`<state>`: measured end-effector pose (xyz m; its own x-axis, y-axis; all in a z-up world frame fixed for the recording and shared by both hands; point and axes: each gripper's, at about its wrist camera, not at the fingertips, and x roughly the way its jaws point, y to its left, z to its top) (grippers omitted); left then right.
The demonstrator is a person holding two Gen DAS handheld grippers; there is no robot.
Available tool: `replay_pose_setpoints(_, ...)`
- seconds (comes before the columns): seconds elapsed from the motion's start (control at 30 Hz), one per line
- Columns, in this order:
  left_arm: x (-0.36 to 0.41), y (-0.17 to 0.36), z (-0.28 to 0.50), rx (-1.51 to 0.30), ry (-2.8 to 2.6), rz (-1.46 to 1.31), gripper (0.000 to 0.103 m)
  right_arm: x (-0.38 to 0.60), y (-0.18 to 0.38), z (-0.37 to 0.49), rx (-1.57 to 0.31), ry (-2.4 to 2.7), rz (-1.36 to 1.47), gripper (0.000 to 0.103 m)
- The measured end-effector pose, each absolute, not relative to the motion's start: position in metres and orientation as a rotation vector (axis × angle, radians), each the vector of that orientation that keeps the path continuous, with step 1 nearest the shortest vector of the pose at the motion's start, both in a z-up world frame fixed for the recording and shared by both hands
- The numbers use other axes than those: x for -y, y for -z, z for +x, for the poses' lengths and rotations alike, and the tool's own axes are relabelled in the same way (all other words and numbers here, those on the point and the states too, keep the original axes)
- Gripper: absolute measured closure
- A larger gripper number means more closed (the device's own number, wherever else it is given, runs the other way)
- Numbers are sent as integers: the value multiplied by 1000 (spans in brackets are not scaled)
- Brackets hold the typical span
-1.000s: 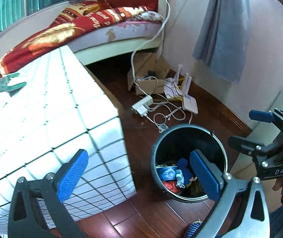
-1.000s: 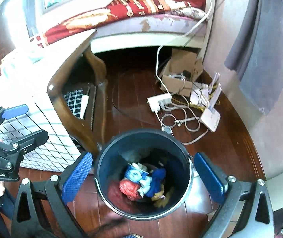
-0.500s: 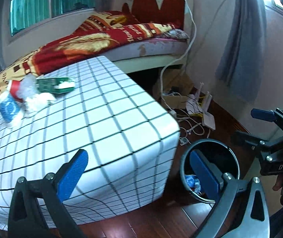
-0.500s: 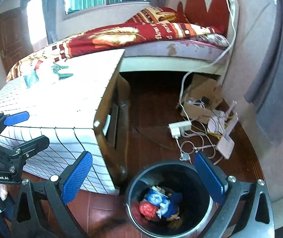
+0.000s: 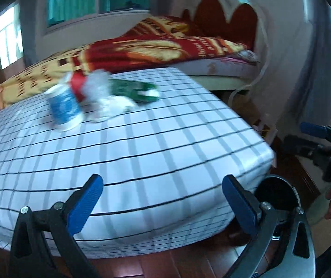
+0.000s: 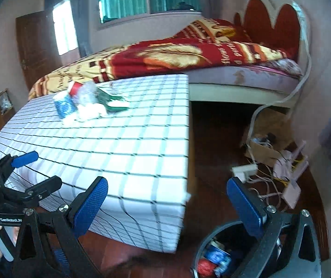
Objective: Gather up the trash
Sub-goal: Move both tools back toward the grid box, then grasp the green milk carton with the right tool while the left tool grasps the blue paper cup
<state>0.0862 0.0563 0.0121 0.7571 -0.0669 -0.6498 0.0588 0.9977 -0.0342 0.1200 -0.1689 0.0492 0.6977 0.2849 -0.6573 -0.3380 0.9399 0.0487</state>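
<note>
While both grippers are empty and spread wide, I judge that I am between two pieces of trash: some is already in the bin [image 6: 214,254], and the rest waits on the checked table [image 5: 142,143].

The left gripper [image 5: 163,203] points over the table's near edge, its blue pads well apart with nothing between them. The right gripper [image 6: 172,205] is open the same way, beside the table corner and above the bin.

The remaining trash lies in a small heap at the far side of the table: a blue-and-white cup [image 5: 64,106], a red piece [image 5: 77,84], white crumpled paper [image 5: 112,104] and a green wrapper [image 5: 135,90], all touching or just beside each other. The next move, I think, calls for a long reach across the table and then a pinch on one item.

The right view shows inside the bin, with blue and red trash there; the left view shows only its dark rim [image 5: 278,187]. The left view is blurred, so the heap is clearer from the right.
</note>
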Motion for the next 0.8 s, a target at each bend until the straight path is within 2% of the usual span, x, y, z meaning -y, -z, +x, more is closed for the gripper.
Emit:
replay_pose_setpoints(0.27, -122, -10, 88, -694, -52, -47, 2, 101, -50, 137, -679, -401, -126, 0)
replay_pose_setpoints(0.47, -158, -10, 98, -692, -103, -70, 4, 68, -50, 160, -738, -440, -139, 0)
replay_pose_setpoints(0.8, -196, -9, 152, -689, -161, -94, 7, 31, -51, 228, -763, -524, -82, 0)
